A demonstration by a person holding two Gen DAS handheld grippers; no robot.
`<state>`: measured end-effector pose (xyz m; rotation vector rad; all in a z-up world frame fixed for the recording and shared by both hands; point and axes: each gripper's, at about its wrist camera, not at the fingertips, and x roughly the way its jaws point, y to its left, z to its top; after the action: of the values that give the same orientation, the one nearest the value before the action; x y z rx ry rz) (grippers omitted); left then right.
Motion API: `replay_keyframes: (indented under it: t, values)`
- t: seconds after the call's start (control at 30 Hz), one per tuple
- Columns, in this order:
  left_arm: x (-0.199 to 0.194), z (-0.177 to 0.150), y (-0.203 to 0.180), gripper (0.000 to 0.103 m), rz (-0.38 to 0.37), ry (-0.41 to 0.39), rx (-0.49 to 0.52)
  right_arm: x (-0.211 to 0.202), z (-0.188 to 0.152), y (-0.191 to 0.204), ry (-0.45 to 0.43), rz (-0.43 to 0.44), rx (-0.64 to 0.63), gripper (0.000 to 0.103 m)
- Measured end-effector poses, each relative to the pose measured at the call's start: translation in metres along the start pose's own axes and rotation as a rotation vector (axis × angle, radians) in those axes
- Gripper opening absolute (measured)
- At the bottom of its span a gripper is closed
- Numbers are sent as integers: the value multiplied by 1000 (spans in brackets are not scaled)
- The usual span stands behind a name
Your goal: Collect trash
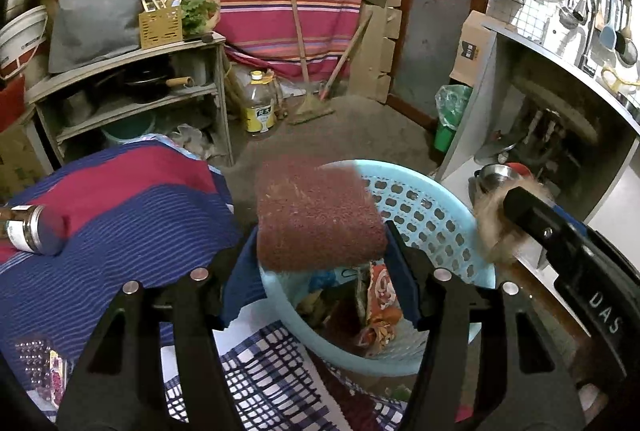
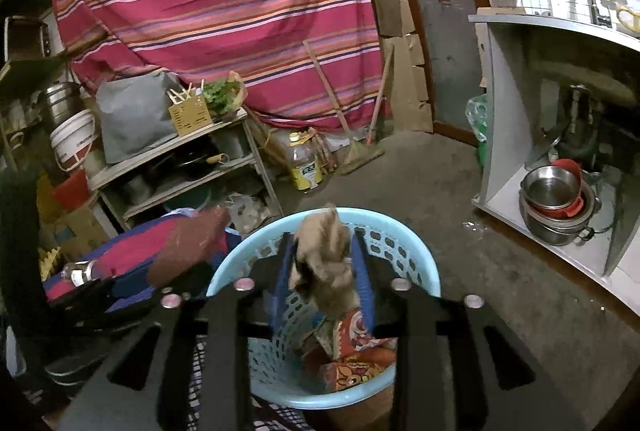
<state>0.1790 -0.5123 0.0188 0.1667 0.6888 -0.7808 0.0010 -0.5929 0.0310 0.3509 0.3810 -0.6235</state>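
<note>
A light blue perforated basket (image 1: 424, 215) stands below both grippers and holds colourful wrappers (image 1: 380, 307). My left gripper (image 1: 320, 251) is shut on a dark red scouring pad (image 1: 316, 215), held over the basket's near left rim. My right gripper (image 2: 324, 271) is shut on a tan fibrous clump (image 2: 324, 259), held over the basket (image 2: 404, 255). The right gripper also shows at the right of the left wrist view (image 1: 520, 207) with the clump (image 1: 496, 227). The pad shows blurred in the right wrist view (image 2: 188, 247).
A glass jar (image 1: 32, 231) lies on a blue and red striped cloth (image 1: 120, 215) to the left. A checked cloth (image 1: 272, 383) lies below. A shelf unit (image 1: 136, 99), an oil bottle (image 1: 258, 107), a broom (image 1: 312, 107) and a cabinet with steel bowls (image 2: 556, 199) surround the floor.
</note>
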Motion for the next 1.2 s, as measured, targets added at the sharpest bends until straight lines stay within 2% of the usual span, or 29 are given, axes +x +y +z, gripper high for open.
replay_keyframes:
  t: [0.03, 0.07, 0.17, 0.3, 0.5, 0.6, 0.67, 0.73, 0.8, 0.87, 0.97, 1.07, 1.13, 1.17, 1.2]
  values:
    - [-1, 1, 2, 70, 3, -1, -3, -1, 0, 0, -6, -2, 10, 58]
    - [-2, 1, 3, 77, 8, -8, -8, -2, 1, -3, -18, 3, 39, 57]
    - [-2, 3, 5, 77, 1, -8, -14, -6, 3, -15, -39, 34, 115, 58]
    - [-4, 4, 8, 77, 6, -18, -26, -11, 5, -19, -59, 45, 134, 58]
    - [-20, 4, 23, 77, 26, -33, -41, -17, 10, -7, -76, 26, 91, 58]
    - [-36, 0, 36, 77, 45, -45, -53, -21, 11, 10, -77, -62, 4, 58]
    - [-49, -1, 46, 77, 57, -51, -57, -22, 11, 17, -66, -101, -24, 71]
    - [-69, -5, 61, 83, 85, -72, -61, -24, 10, 25, -51, -127, -37, 74]
    - [-91, -11, 79, 92, 102, -90, -79, -23, 7, 36, -15, -175, -17, 83]
    - [-117, -21, 100, 97, 121, -102, -98, -23, 1, 47, 18, -221, 19, 84]
    - [-156, -43, 128, 97, 178, -115, -94, -25, -13, 75, 57, -260, 26, 84]
    - [-198, -78, 154, 98, 275, -123, -68, -34, -33, 112, 75, -270, 4, 84]
    - [-226, -111, 171, 98, 337, -139, -76, -53, -62, 140, 75, -352, -48, 89]
    - [-238, -127, 179, 98, 354, -148, -88, -62, -74, 147, 57, -354, -60, 90]
    - [-252, -147, 185, 98, 371, -163, -98, -76, -88, 158, 47, -315, -69, 90]
